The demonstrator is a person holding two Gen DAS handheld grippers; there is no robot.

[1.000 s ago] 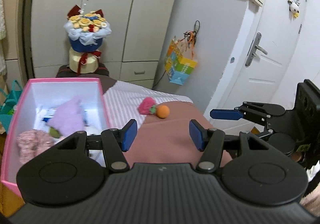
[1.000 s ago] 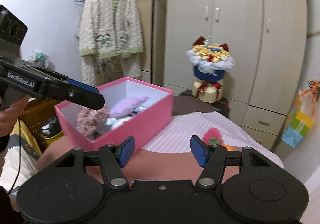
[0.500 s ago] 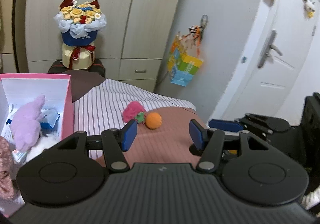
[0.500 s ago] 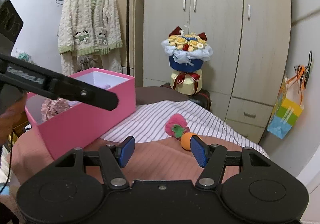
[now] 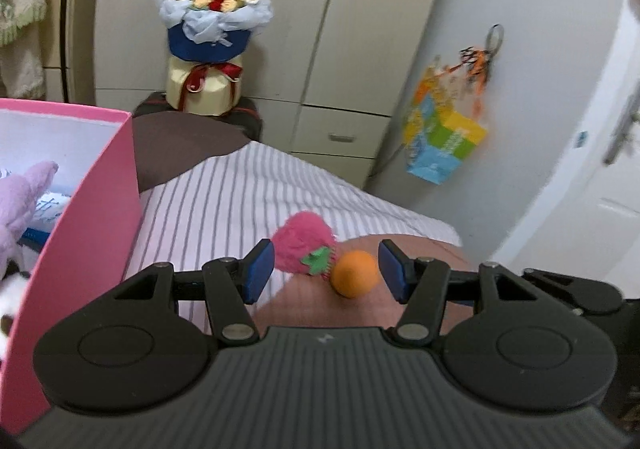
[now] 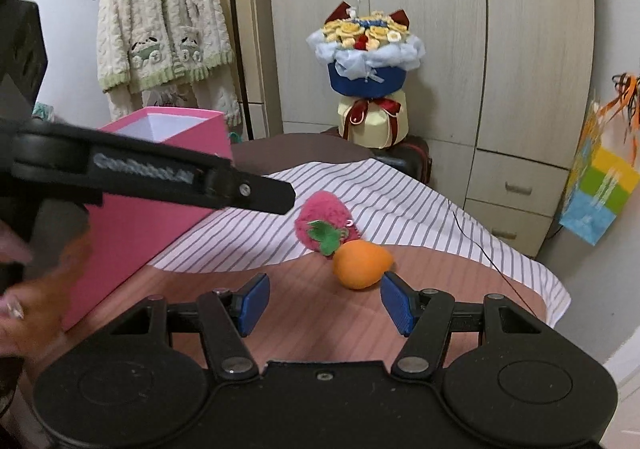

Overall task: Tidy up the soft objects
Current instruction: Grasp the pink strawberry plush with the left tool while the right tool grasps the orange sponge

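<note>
A pink plush strawberry with a green leaf lies on the striped cloth, touching an orange plush fruit on the reddish bed cover. Both also show in the right wrist view: strawberry, orange fruit. My left gripper is open and empty, its fingertips on either side of the two toys, a little short of them. My right gripper is open and empty, just short of the orange fruit. A pink box at the left holds a purple plush.
The left gripper's arm crosses the right wrist view in front of the pink box. A flower bouquet stands on a dark stool by the wardrobe. A colourful bag hangs on the wall. The bed edge drops off at the right.
Both grippers have moved forward and to the right, toward the strawberry and orange fruit, which now look larger and closer. The pink box has slid to the left edge. Both stay open.
</note>
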